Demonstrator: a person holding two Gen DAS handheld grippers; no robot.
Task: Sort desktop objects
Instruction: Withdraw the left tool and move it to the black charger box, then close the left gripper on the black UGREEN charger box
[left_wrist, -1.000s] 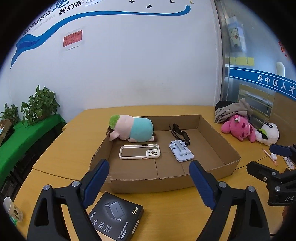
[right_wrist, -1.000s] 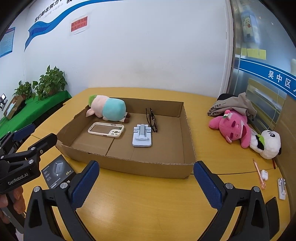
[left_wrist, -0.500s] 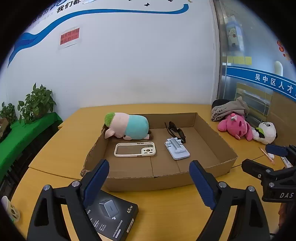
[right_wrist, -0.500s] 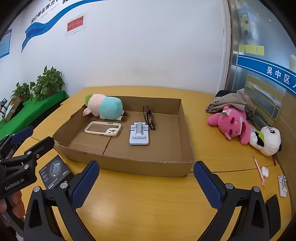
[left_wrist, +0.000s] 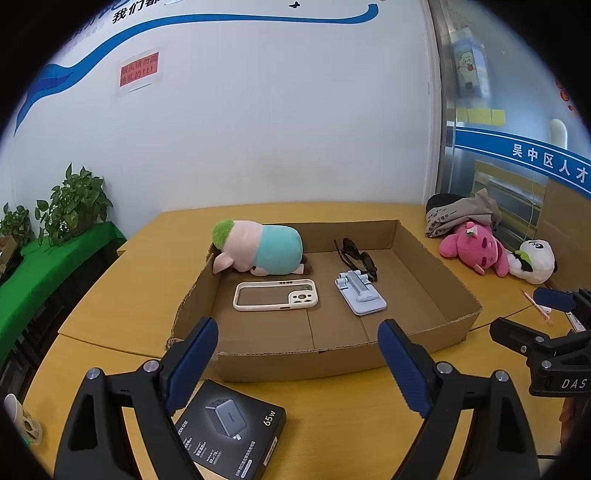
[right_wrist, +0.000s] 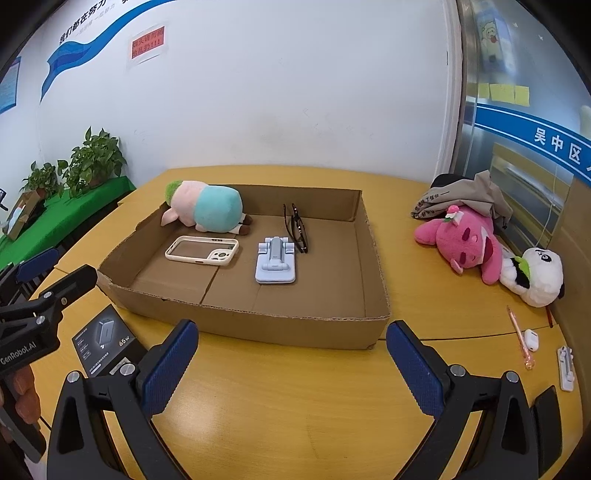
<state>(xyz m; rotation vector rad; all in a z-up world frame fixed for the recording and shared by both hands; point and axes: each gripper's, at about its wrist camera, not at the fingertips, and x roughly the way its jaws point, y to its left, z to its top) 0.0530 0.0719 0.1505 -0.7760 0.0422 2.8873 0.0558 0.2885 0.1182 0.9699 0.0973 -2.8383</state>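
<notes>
Both grippers, left (left_wrist: 297, 354) and right (right_wrist: 291, 356), are hovering with jaws apart and empty at the table's (right_wrist: 295, 398) near edge, facing the box (right_wrist: 258, 321). It is holding 4 things; the charger pack (left_wrist: 231, 428) is lying outside its near-left corner, likely the left's next pick. Only the right view is showing the pen (right_wrist: 519, 338) near the right edge.

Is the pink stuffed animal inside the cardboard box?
No, the pink stuffed animal lies on the table beside the panda toy, outside the cardboard box.
</notes>
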